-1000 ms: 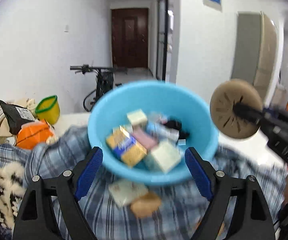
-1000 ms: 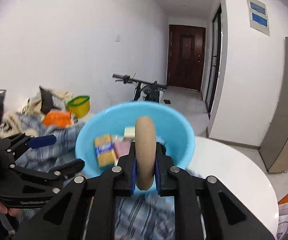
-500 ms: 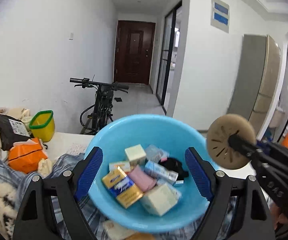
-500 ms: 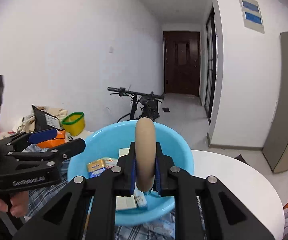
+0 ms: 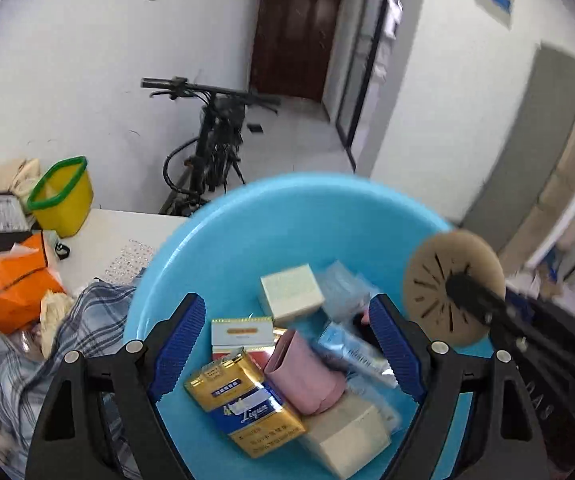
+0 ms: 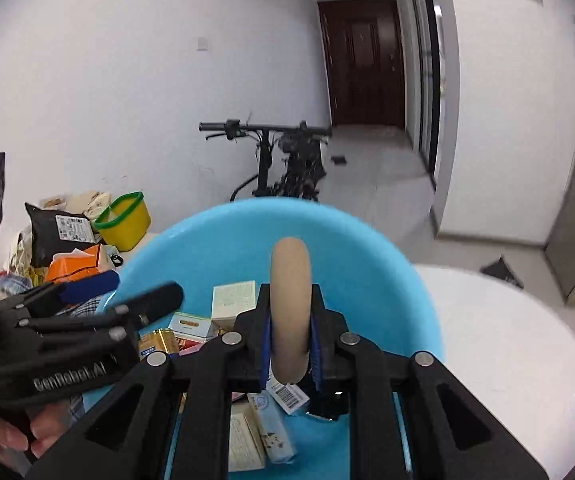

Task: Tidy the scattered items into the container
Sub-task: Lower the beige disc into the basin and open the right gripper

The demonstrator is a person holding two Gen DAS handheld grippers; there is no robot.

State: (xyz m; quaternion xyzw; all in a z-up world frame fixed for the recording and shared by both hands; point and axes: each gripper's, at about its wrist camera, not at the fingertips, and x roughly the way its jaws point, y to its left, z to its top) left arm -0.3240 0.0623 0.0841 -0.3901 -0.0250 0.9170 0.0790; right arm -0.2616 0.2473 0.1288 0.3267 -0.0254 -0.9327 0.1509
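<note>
With both grippers now swung in over the basin (image 5: 247, 232), the right gripper (image 6: 289, 344) stays clamped on the disc (image 6: 289, 304) above the boxes, ready to drop, while the left gripper (image 5: 287, 344) hangs wide open, empty.

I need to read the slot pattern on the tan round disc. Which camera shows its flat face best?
The left wrist view: the tan disc faces that camera, its radial slots clear, clamped in the right tongs. The right wrist view shows the disc only edge-on.

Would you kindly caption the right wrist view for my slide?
Right gripper holding a tan round disc edge-on above the item-filled light blue plastic basin.
</note>
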